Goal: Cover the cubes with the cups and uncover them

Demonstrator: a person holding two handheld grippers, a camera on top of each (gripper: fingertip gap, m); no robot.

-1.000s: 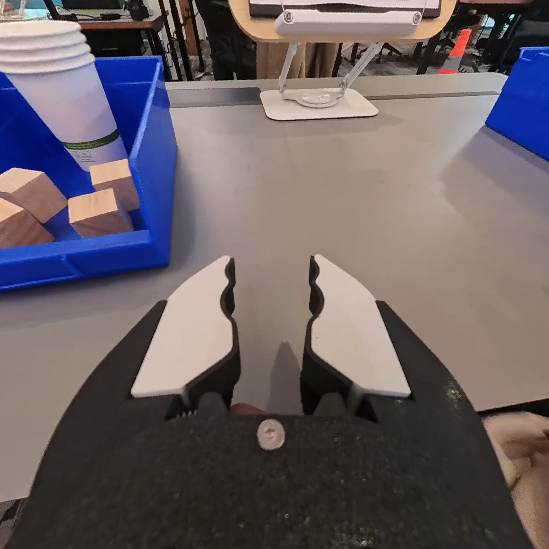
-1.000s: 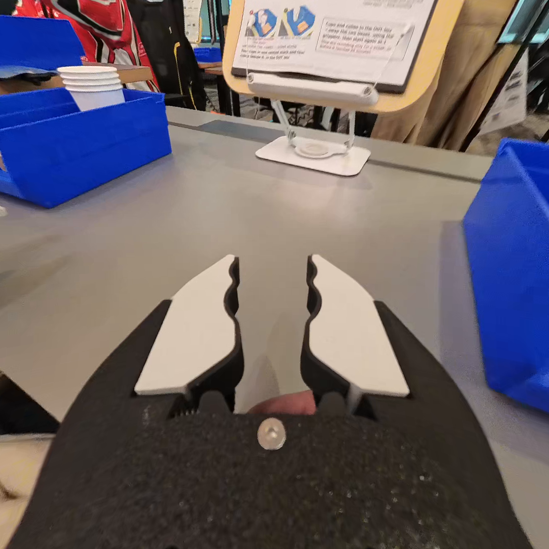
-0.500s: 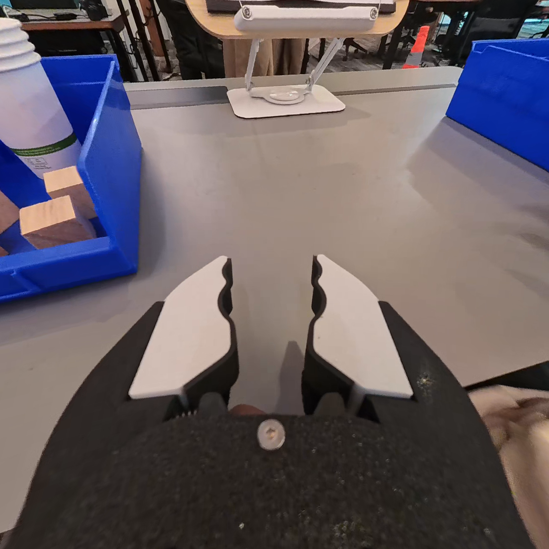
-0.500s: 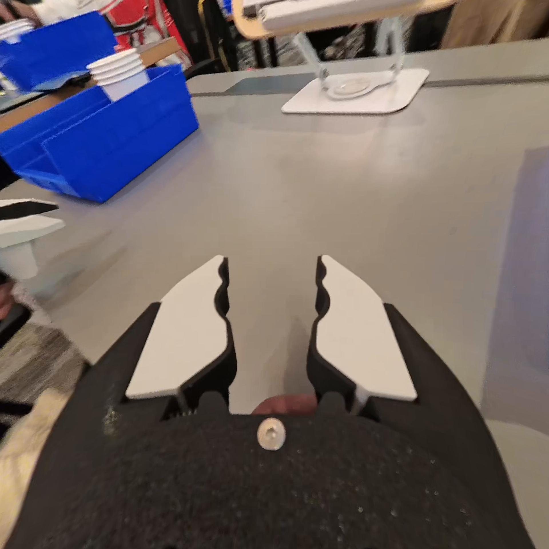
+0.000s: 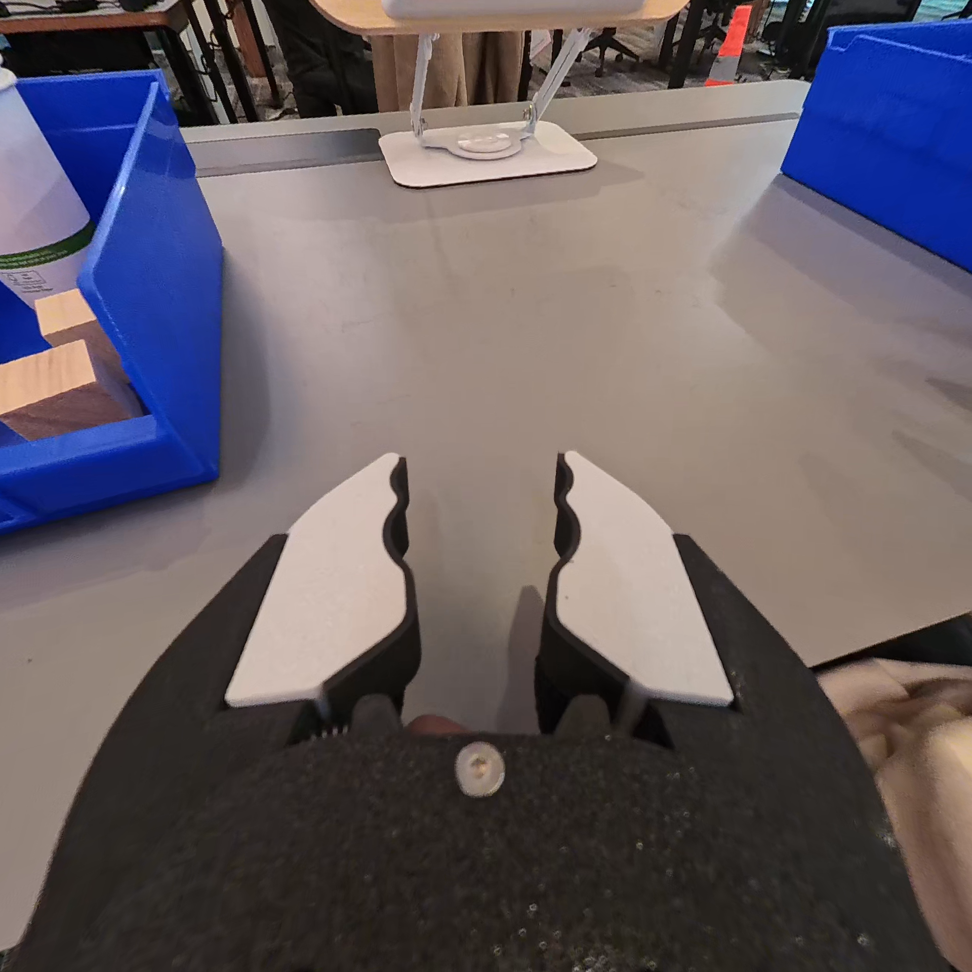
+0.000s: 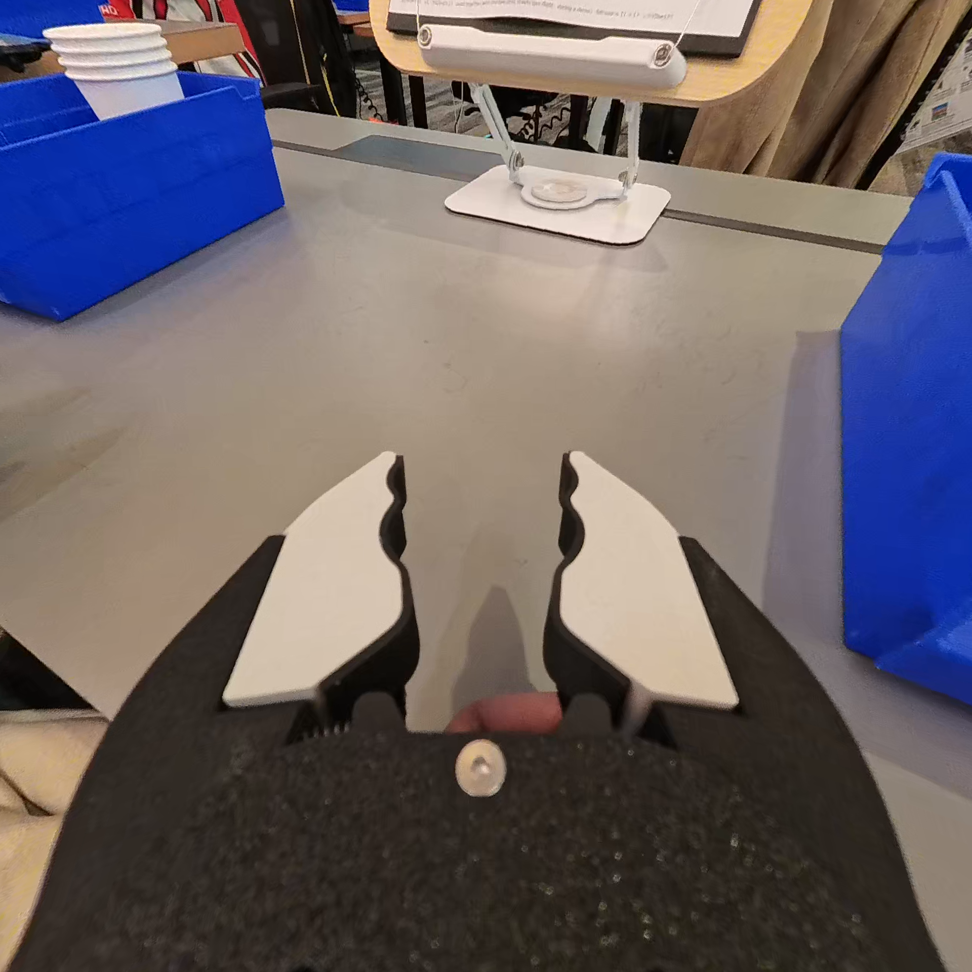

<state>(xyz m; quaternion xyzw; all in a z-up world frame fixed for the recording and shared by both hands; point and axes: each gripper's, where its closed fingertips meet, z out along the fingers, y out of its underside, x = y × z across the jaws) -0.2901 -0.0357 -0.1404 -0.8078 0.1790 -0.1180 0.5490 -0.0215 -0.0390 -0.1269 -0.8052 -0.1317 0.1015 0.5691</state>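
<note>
Left wrist view: the left hand-held gripper (image 5: 481,465) hangs over the bare grey table (image 5: 526,326) with its jaws spread and nothing between them. The task's things lie off to its left, inside the blue bin (image 5: 152,294): two wooden cubes (image 5: 47,376) show at the frame edge, one behind the other, and the nested white cups (image 5: 37,210) stand behind them. The bin's wall stands between this hand-held gripper and the cubes. As I judge it, nothing is laid out yet, so the step in hand is to fetch a cube. To do that well, swing left, come down over the bin's rim rather than through its side, square the jaws to two flat faces of the nearer cube, and close only once both pads flank it. A second blue bin (image 5: 889,158) sits at the far right, and a white stand base (image 5: 489,152) at the table's far edge

Right wrist view: the right hand-held gripper (image 6: 481,465) is likewise spread and empty above the open table. The cups (image 6: 113,68) rise out of the blue bin at far left, well apart from it; the cubes are hidden by the bin wall. The other blue bin is just to its right
</note>
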